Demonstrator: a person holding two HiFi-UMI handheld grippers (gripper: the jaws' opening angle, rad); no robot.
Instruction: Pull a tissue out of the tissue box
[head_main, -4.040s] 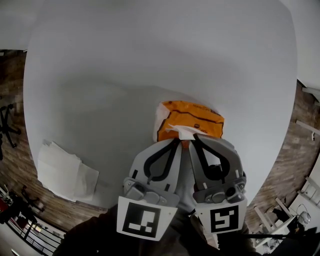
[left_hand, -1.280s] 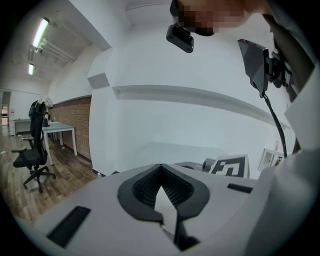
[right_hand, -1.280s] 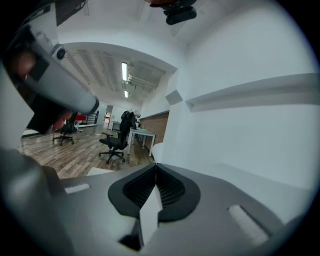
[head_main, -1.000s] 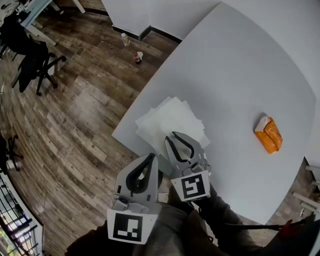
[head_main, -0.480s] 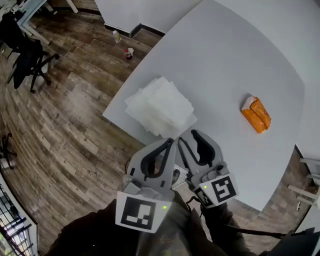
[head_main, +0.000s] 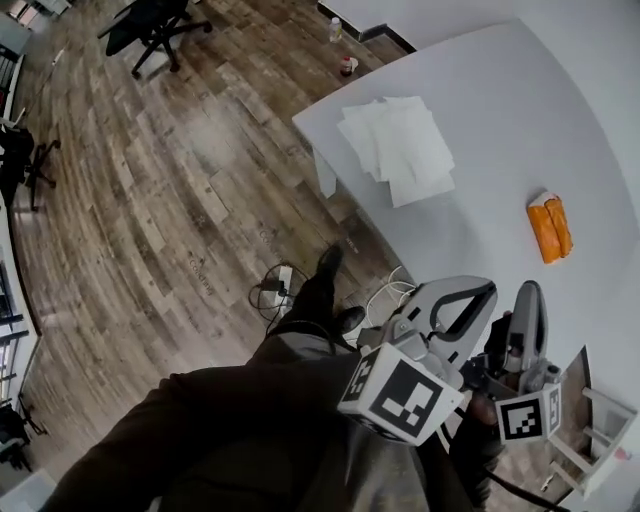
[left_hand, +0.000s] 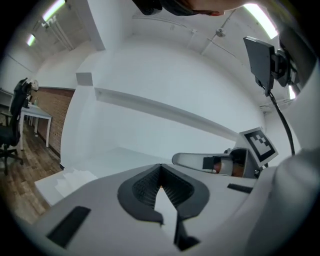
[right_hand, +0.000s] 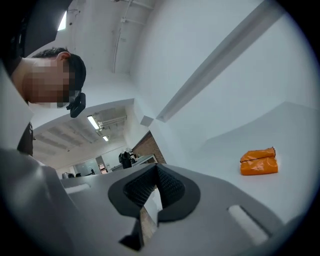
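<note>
The tissue pack lies at the right of the head view on the matte, smooth white worktop, well apart from both tools. It is a soft, glossy orange wrapper, oblong and creased along its middle, with a pale bit at its upper end; any print on it is too small to read. Near the worktop's upper left corner sits a loose stack of tissues, thin white square sheets with their edges fanned out of line. The left tongs are together with nothing between them: curved pale grey plastic arms lined with black ribbed pads that meet at the tips. The right tongs are made the same way and are likewise closed and empty, with the orange pack at the right of their own view. Each tool carries a white cube printed with black square patterns. Below the worktop, at the left of the head view, runs a floor of brown wood-grain planks, with a black office chair at the top edge.
</note>
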